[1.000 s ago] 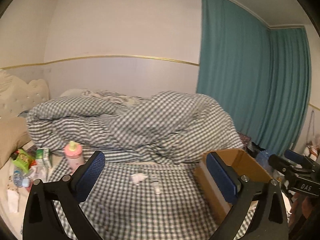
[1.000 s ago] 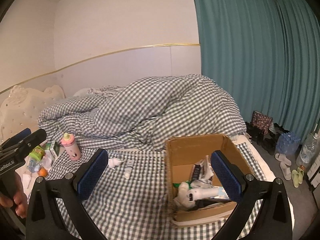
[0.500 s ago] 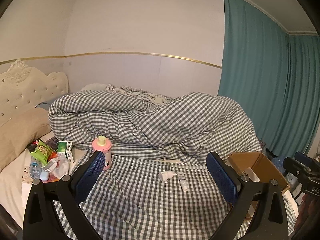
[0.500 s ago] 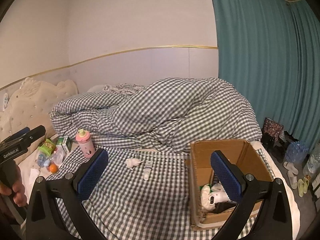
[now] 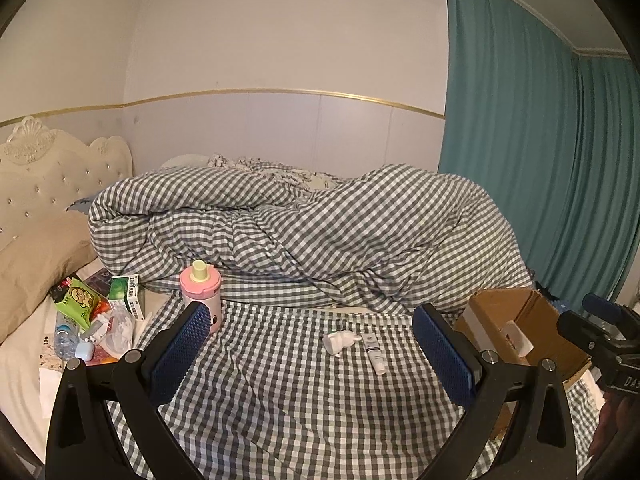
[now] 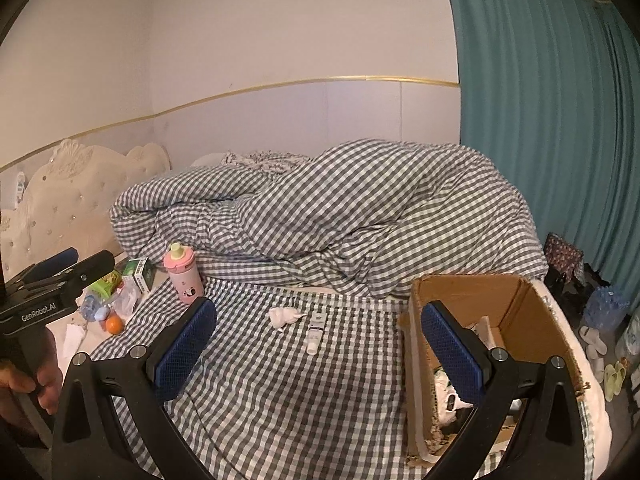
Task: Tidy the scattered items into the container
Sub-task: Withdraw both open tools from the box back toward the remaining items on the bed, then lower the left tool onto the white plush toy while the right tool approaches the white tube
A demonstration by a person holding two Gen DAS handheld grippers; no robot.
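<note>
A cardboard box (image 6: 532, 312) with several items inside stands at the right of the checked bed sheet; it also shows in the left wrist view (image 5: 520, 320). A small white bottle (image 5: 338, 341) (image 6: 283, 315) and a white tube (image 5: 374, 349) (image 6: 315, 330) lie side by side mid-sheet. A pink cup (image 5: 201, 294) (image 6: 183, 276) stands upright at the left. My left gripper (image 5: 312, 354) is open and empty, above the sheet short of the items. My right gripper (image 6: 316, 348) is open and empty, near the box's left wall.
A pile of snack packets, a green box (image 5: 129, 294), a water bottle and an orange (image 6: 115, 324) lies by the pillow (image 5: 36, 256) at the left. A bunched checked duvet (image 5: 312, 232) fills the back. A teal curtain (image 6: 560, 120) and slippers (image 6: 596, 344) are at the right.
Both views have swung left. The box has shifted toward the right of each view and the headboard and left pile have come into fuller view. Both grippers stay open.
</note>
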